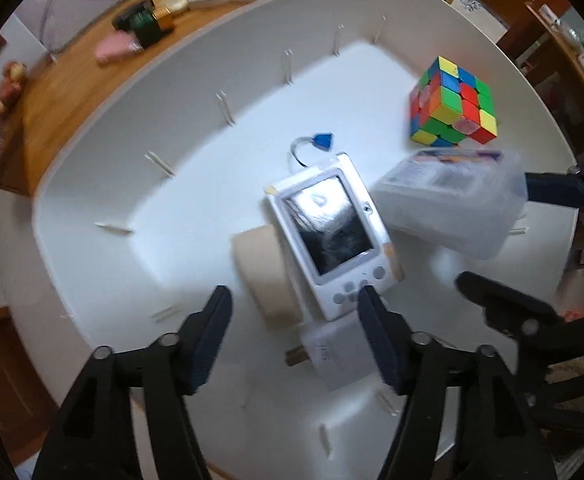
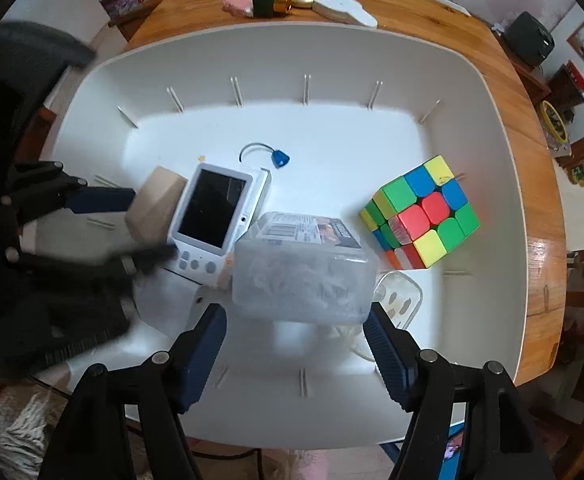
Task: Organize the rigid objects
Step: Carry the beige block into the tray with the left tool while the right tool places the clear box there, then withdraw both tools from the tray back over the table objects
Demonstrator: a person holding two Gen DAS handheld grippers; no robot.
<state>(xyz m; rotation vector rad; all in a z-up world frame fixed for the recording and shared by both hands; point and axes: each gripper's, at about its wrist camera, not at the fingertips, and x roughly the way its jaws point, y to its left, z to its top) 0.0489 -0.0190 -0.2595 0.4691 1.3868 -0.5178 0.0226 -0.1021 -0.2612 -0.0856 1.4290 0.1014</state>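
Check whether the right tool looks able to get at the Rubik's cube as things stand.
Probably yes. The cube stands alone in the bin, open from above. The right tool is open over the clear box, which lies beside the cube, apart from it.

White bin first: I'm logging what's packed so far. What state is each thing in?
White bin: open-topped, on the wooden table.
Rubik's cube: scrambled, inside the bin.
Handheld device: screen dark, face up.
Clear plastic box: lid on, between the right gripper fingers.
Left gripper: open, over a white adapter.
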